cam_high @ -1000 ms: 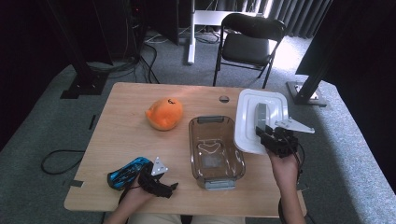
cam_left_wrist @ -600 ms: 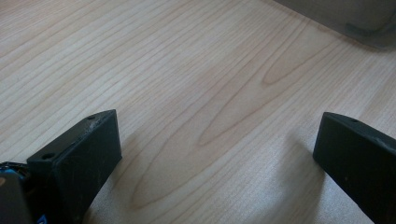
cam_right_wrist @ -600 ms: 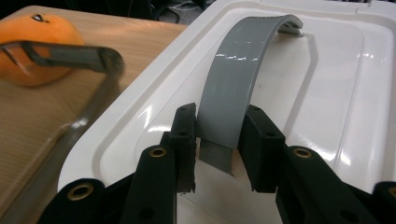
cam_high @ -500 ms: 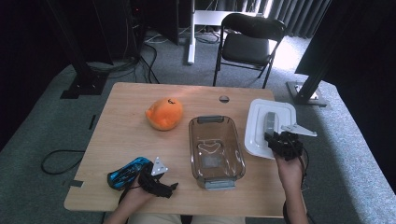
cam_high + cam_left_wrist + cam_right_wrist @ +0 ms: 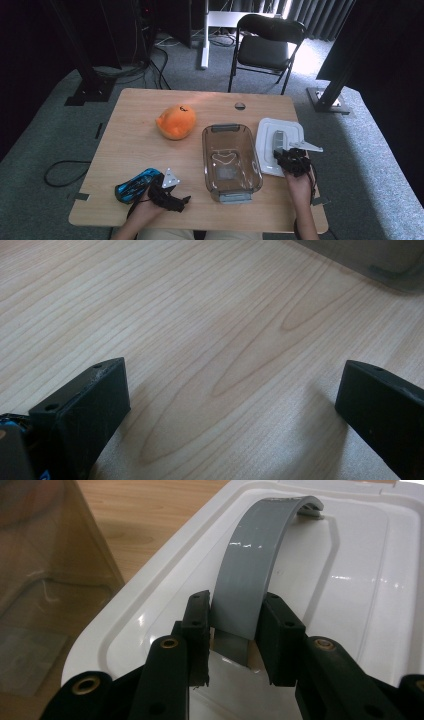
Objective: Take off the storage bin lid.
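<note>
Overall, observed at table scale first: wooden table (image 5: 135, 150), bearing a clear container (image 5: 230, 161) at centre. Just to its right lay a white lid (image 5: 267, 145), flat on the tabletop, touching or nearly touching the container's long wall. Left of the container, well apart, sat an orange plush toy (image 5: 176, 121). Near the front left edge lay a blue toy car (image 5: 134, 184).

Next, the lid's grey handle (image 5: 250, 575): arched over the lid's recessed centre, fixed at the far end, rising toward the camera in the right gripper view.

Right gripper (image 5: 234, 640): positioned over the lid's near end, jaws closed on the grey handle's lower part, one jaw pressed against each edge of the strap. Seen also in the high view (image 5: 292, 161), held by a hand from the table's front edge.

Left gripper (image 5: 230, 405): rested low over bare wood at the front left, jaws spread wide with nothing between them. Blue car just beside the left jaw. Located in the high view (image 5: 170, 197) immediately right of the car.
</note>
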Tool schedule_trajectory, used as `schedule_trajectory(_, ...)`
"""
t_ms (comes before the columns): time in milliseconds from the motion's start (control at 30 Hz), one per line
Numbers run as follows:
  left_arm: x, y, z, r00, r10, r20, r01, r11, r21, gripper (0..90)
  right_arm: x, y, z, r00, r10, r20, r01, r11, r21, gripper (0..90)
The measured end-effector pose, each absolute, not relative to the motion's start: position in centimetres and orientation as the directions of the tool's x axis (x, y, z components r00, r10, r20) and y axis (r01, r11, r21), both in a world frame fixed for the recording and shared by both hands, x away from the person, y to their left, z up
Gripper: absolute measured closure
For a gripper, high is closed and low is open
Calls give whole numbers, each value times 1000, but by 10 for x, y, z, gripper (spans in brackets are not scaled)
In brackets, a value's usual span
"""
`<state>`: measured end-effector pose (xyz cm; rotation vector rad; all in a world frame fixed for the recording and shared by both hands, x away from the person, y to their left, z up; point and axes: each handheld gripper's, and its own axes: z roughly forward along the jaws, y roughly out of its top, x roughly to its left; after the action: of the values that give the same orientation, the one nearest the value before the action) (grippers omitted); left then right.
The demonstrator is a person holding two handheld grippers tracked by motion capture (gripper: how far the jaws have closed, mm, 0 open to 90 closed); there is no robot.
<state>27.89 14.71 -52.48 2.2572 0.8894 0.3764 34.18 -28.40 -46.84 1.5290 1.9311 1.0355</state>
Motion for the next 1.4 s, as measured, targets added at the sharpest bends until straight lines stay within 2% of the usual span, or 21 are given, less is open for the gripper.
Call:
schedule_trajectory(1133, 279, 147, -525, 726, 688, 20, 493, -541, 681, 16, 374, -281, -515, -259, 956, 135, 658, 72, 750, 676)
schedule_trajectory(1333, 279, 147, -525, 725, 688, 20, 494, -540, 681, 16, 378, -280, -515, -261, 959, 111, 653, 90, 752, 660)
schedule_trajectory(1400, 279, 147, -525, 725, 688, 20, 493, -540, 681, 16, 380, -280, -516, -258, 960, 107, 647, 90, 757, 625)
